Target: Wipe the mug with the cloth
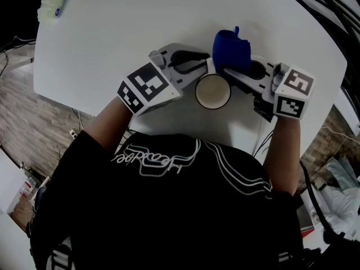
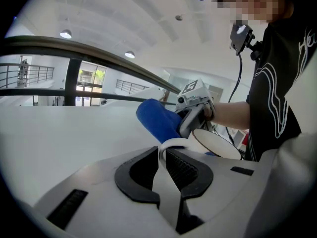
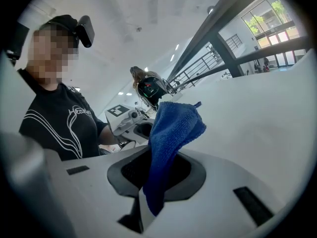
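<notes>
Mug handle (image 2: pixel 172 144) clamped between the left fingers (image 2: pixel 184 166); blue cloth (image 3: pixel 171 133) pinched between the right fingers (image 3: pixel 132 171).

The left gripper (image 2: pixel 162 153) is closed tight on the white handle loop. The mug (image 1: pixel 212 90) is held upright just past the fingertips, with its cream inside facing up. The right gripper (image 3: pixel 156 152) is clenched on a fold of the cloth, and the rest is bunched up above the fingers. In the head view the cloth is seen at the mug's far rim, between the two grippers; contact there cannot be made out. Everything is held over the white tabletop (image 1: pixel 112 38), near its front edge, and whether the mug rests on it cannot be told. A pale object (image 1: pixel 52 3) lies at the far left corner.
</notes>
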The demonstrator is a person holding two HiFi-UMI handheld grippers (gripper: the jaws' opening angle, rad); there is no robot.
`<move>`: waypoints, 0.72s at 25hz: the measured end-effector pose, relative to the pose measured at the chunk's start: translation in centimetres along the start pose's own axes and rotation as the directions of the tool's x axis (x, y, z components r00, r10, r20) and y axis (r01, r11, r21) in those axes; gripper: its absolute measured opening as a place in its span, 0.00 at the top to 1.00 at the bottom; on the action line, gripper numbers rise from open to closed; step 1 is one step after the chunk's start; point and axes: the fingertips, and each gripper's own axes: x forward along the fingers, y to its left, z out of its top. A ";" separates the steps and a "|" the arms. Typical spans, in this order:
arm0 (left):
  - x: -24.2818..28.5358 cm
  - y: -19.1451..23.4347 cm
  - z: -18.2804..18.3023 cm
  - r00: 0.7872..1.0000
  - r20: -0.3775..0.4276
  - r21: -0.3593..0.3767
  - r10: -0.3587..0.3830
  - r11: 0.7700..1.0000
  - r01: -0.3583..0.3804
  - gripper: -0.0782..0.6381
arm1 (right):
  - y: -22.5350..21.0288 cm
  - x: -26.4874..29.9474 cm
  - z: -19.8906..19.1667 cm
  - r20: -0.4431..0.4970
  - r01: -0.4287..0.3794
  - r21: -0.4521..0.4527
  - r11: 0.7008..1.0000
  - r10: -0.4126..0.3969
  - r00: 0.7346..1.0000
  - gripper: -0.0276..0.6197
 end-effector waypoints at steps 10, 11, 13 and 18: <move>0.2 0.1 -0.1 0.999 -0.015 0.006 0.029 1.000 -0.029 0.82 | -0.9 -0.4 -0.9 -0.029 0.145 -0.020 0.989 -0.146 0.989 0.88; 0.2 0.1 -0.1 0.999 -0.016 0.009 0.033 0.999 -0.032 0.82 | -0.8 -0.9 -0.8 -0.010 0.159 -0.016 0.987 -0.160 0.987 0.88; 0.1 0.1 -0.1 0.999 -0.016 0.014 0.039 0.999 -0.039 0.83 | -0.6 -2.2 -0.5 0.037 0.190 0.006 0.982 -0.190 0.981 0.88; -0.1 0.1 -0.2 0.998 -0.028 0.018 0.055 0.998 -0.055 0.83 | 0.6 -5.5 -0.2 0.158 0.221 0.092 0.971 -0.234 0.959 0.88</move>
